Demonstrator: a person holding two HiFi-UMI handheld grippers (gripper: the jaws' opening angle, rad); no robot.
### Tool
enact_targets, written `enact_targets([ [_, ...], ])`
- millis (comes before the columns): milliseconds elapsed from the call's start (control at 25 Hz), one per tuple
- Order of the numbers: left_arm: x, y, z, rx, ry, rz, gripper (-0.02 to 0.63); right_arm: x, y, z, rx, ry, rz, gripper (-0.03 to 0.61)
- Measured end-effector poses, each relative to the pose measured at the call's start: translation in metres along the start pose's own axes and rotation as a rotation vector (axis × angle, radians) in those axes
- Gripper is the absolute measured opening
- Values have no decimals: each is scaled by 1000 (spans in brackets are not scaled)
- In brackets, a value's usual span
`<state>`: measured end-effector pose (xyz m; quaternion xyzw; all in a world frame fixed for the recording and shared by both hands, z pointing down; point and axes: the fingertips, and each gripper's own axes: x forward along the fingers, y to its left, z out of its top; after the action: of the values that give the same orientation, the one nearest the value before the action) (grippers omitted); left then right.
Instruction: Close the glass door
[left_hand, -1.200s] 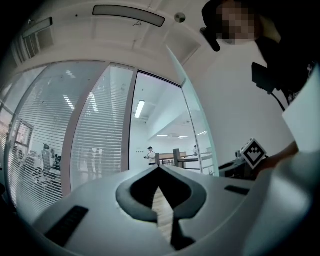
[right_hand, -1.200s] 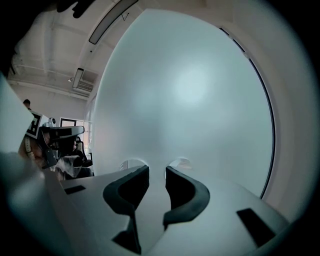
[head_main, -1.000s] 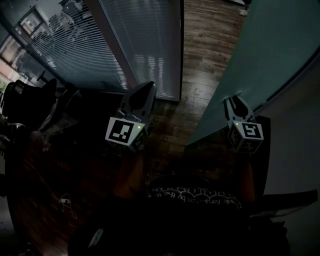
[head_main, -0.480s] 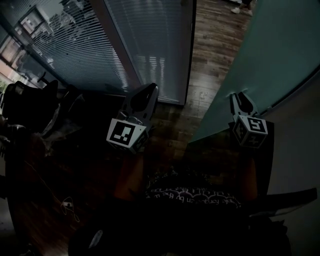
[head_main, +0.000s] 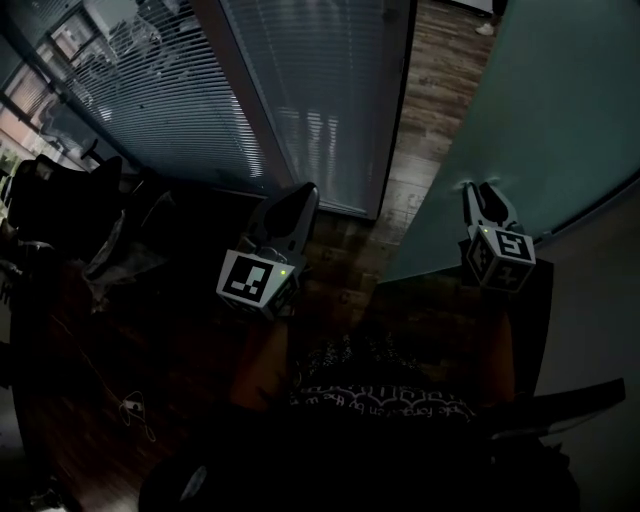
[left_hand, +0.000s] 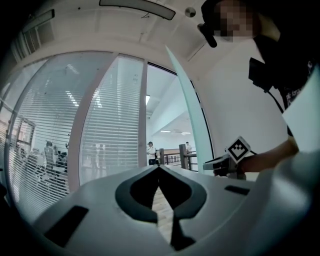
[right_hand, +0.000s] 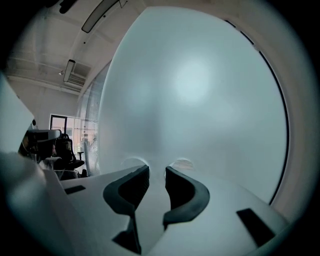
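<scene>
The frosted glass door (head_main: 530, 110) stands ajar at the right of the head view, its lower edge slanting over the wooden floor. My right gripper (head_main: 481, 188) points level at the door's face, jaws a little apart, tips at or almost at the glass. In the right gripper view the frosted pane (right_hand: 200, 90) fills the picture, and nothing is between the jaws of the right gripper (right_hand: 157, 170). My left gripper (head_main: 300, 192) hovers before the doorway. Its tips meet with nothing held in the left gripper view (left_hand: 159, 167), where the door's edge (left_hand: 192, 120) shows end-on.
A fixed glass wall with blinds (head_main: 300, 90) and its dark frame post (head_main: 395, 110) bound the doorway's left side. Wooden floor (head_main: 430, 90) runs through the opening. Dark office chairs (head_main: 60, 210) stand at the left. A white wall (head_main: 600, 300) lies right of the door.
Both grippers have moved forward toward the doorway. The right gripper has stayed at the door's face, and the blind-covered wall has shifted right in the head view.
</scene>
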<state>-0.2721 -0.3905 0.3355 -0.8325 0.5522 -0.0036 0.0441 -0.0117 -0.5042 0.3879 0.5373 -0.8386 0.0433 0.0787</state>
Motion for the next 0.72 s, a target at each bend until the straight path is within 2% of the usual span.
enact_targets([
  [280, 39, 26, -4, -3, 14, 48, 3, 44, 0, 6, -1, 34, 2, 103],
  [720, 92, 46, 5, 13, -10, 99, 3, 94, -11, 16, -1, 26, 6, 101],
])
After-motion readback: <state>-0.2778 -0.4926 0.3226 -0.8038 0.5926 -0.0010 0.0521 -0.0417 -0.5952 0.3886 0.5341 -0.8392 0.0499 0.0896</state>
